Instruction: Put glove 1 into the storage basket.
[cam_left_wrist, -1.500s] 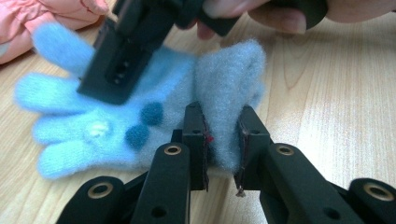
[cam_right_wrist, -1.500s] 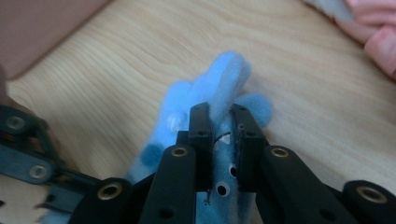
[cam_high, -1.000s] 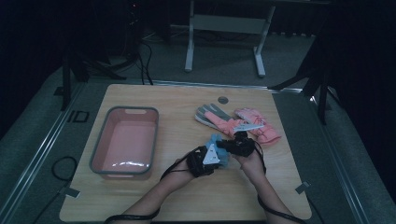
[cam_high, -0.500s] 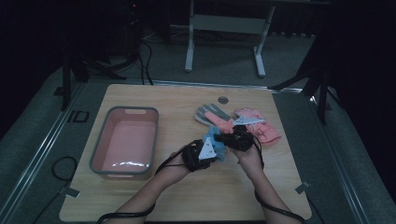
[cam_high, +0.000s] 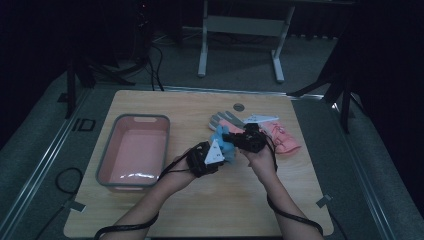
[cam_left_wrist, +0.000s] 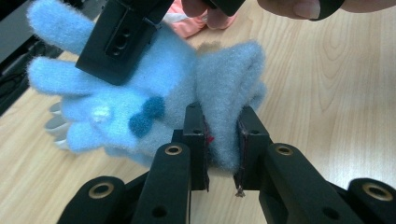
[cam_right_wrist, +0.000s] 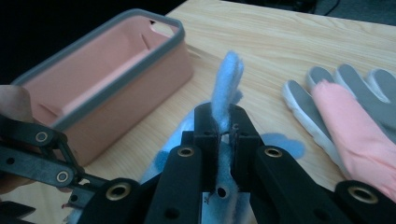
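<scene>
Both tongs have hold of the fluffy blue glove, lifted just above the desk at the centre of the high view. The left tongs pinch its bunched cuff; the right tongs clamp a thin fold. The pink tray sits at left, a grey glove and pink glove at right.

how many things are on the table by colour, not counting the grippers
blue: 1, the fluffy blue glove, held up by both grippers
pink: 2, the pink bin with its grey rim and the pink glove
grey: 2, the grey glove and a small grey disc
total: 5
</scene>
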